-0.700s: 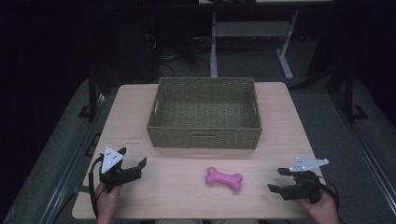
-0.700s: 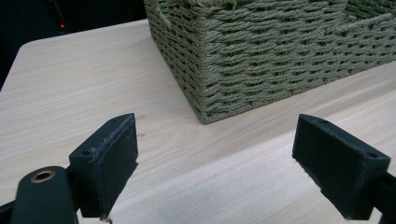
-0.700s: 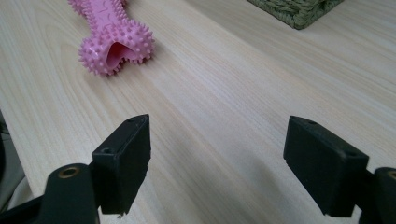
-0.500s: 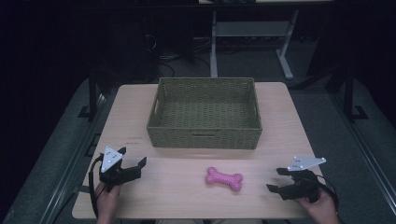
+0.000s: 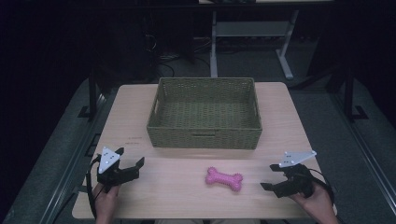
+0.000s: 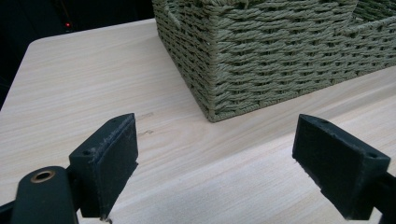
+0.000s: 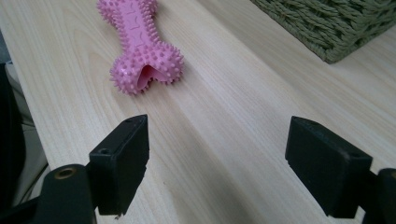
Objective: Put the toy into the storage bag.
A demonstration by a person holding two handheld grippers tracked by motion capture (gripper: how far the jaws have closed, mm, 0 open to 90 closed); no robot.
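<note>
A pink spiky bone toy [image 5: 224,178] lies on the wooden table [image 5: 177,186], in front of a woven green basket [image 5: 204,136]. In the right gripper view the bone toy [image 7: 140,46] sits ahead and to the left of the jaws. My right gripper [image 5: 268,176] is a short way to the right of the toy, open with only bare table between its jaws [image 7: 217,163]. My left gripper [image 5: 130,155] rests near the table's front left, open and holding nothing [image 6: 215,163]. It points toward the basket's front left corner [image 6: 215,93].
The basket's inside [image 5: 205,112] holds nothing that I can see. A desk frame [image 5: 285,60] and cables stand on the dark floor beyond the table. The table's near edge [image 7: 28,121] runs close beside the right gripper.
My right gripper has crept slightly left toward the bone toy. The left gripper, the toy and the basket have stayed put.
</note>
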